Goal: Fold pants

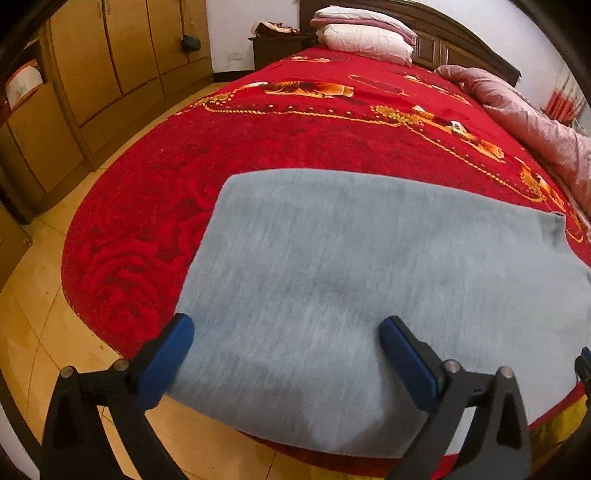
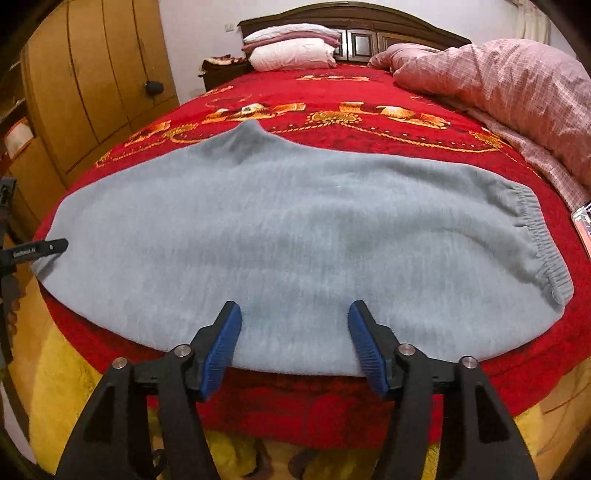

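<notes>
Both tongs, left gripper (image 1: 286, 325) and right gripper (image 2: 294, 312), spread wide over the grey pants (image 2: 295, 221), nothing pinched.

pants (image 2: 295, 229) flat on blanket (image 2: 369, 147) at bed's near edge | waistband (image 2: 532, 236) right | pillows (image 2: 291, 51) behind, at headboard (image 2: 369, 22) | quilt (image 2: 498, 88) far right | wardrobe (image 2: 96, 81) left

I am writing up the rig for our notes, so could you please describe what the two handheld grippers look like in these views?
The left gripper and the right gripper look alike: black angular plastic fingers, each tipped with a blue pad, ribbed on the right gripper, with round silver pivot pins. In the right wrist view, part of the left gripper at the left edge bears small white lettering. No cables, hands or sleeves show.
</notes>
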{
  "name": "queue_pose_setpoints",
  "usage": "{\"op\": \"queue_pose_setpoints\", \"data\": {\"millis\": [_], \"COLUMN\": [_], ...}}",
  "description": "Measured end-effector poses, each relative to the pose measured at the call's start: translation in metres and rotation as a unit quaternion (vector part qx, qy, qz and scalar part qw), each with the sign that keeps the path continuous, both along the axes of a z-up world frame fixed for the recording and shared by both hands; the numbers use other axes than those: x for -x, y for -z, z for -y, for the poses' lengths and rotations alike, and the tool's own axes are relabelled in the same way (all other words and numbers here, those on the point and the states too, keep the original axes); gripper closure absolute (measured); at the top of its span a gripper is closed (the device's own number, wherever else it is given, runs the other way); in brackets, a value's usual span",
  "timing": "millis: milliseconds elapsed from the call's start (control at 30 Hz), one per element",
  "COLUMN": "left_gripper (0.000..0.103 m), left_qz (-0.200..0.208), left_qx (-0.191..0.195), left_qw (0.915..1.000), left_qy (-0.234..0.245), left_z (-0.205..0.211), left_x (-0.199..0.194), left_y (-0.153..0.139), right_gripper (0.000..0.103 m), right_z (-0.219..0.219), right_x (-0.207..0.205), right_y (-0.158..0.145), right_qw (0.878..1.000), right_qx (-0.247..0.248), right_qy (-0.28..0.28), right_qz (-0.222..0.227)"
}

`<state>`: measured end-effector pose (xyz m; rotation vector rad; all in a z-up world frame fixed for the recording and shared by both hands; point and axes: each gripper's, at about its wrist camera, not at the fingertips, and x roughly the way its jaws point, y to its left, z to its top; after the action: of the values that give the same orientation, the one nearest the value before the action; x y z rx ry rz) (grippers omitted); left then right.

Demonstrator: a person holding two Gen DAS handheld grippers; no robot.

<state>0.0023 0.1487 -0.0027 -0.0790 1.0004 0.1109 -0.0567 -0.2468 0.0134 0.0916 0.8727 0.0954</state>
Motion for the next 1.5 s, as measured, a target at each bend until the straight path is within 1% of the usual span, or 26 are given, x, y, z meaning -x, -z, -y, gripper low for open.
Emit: {"op": "queue_pose_setpoints", "data": {"millis": [167,233,300,367,433,533,600,700,733,767,833,867,900,933,1067,1133,1200,1300,1367,1400,1500], "left_gripper": [0.000,0.000,0.000,0.000,0.000,0.000,0.000,0.000,0.000,0.000,0.000,0.000,0.000,0.000,0.002,0.002,0.002,0.010,0.023,0.025,0.026], "left_qz": [-0.001,0.001,0.006,0.013,0.017,0.019,0.013,0.015,0.018,0.021,0.019,0.017,0.019,0.019,0.010,0.008,0.006,0.010,0.015,0.014,0.013], "left_qx": [0.008,0.011,0.021,0.039,0.055,0.069,0.070,0.074,0.074,0.067,0.022,-0.007,-0.021,-0.017,0.028,0.031,0.024,0.017,0.015,0.016,0.017], "left_qw": [0.9999,0.9999,0.9997,0.9991,0.9981,0.9962,0.9954,0.9950,0.9952,0.9960,0.9992,0.9998,0.9996,0.9997,0.9995,0.9994,0.9995,0.9991,0.9982,0.9979,0.9983], "left_qy": [0.012,0.011,0.010,0.011,0.022,0.050,0.064,0.065,0.062,0.056,0.026,0.008,-0.002,-0.003,0.009,0.016,0.020,0.038,0.057,0.061,0.054], "left_z": [-0.003,-0.004,-0.007,-0.011,-0.016,-0.021,-0.023,-0.027,-0.028,-0.031,-0.036,-0.039,-0.043,-0.047,-0.053,-0.050,-0.045,-0.037,-0.033,-0.032,-0.030], "left_x": [-0.002,-0.002,0.001,0.003,0.005,0.008,0.011,0.018,0.019,0.020,0.019,0.019,0.018,0.017,0.014,0.012,0.011,0.010,0.012,0.011,0.008], "left_y": [0.000,0.001,0.000,-0.001,-0.003,-0.006,-0.008,-0.013,-0.015,-0.016,-0.017,-0.018,-0.018,-0.018,-0.017,-0.014,-0.012,-0.010,-0.011,-0.011,-0.010], "right_gripper": [0.029,0.024,0.012,0.008,0.006,0.005,0.005,0.007,0.008,0.010,0.011,0.011,0.011,0.011,0.012,0.012,0.014,0.015,0.015,0.015,0.015], "right_z": [-0.001,-0.001,-0.004,-0.010,-0.014,-0.016,-0.013,-0.008,-0.003,0.000,0.013,0.018,0.022,0.024,0.030,0.029,0.028,0.025,0.023,0.021,0.019], "right_x": [-0.003,-0.004,-0.004,-0.003,-0.001,0.000,0.000,0.001,0.002,0.002,0.003,0.003,0.004,0.005,0.010,0.011,0.010,0.009,0.010,0.010,0.011], "right_y": [0.001,0.001,0.003,0.004,0.005,0.006,0.005,0.001,-0.003,-0.005,-0.011,-0.013,-0.015,-0.016,-0.021,-0.019,-0.015,-0.012,-0.011,-0.011,-0.010], "right_qw": [1.000,1.000,0.999,0.999,0.999,0.999,0.999,0.999,0.999,0.999,0.997,0.997,0.997,0.997,0.998,0.998,0.998,0.998,0.999,0.999,0.999], "right_qx": [-0.009,-0.017,-0.022,-0.010,0.002,0.010,0.001,-0.015,-0.028,-0.039,-0.070,-0.077,-0.077,-0.075,-0.062,-0.061,-0.057,-0.053,-0.050,-0.048,-0.042], "right_qy": [-0.006,-0.010,-0.023,-0.033,-0.034,-0.036,-0.035,-0.036,-0.038,-0.037,-0.026,-0.017,-0.006,0.001,0.021,0.021,0.020,0.016,0.012,0.009,0.005], "right_qz": [-0.013,-0.013,-0.011,-0.012,-0.010,-0.008,-0.006,-0.007,-0.007,-0.007,-0.010,-0.012,-0.014,-0.013,-0.007,-0.010,-0.015,-0.018,-0.015,-0.013,-0.014]}}
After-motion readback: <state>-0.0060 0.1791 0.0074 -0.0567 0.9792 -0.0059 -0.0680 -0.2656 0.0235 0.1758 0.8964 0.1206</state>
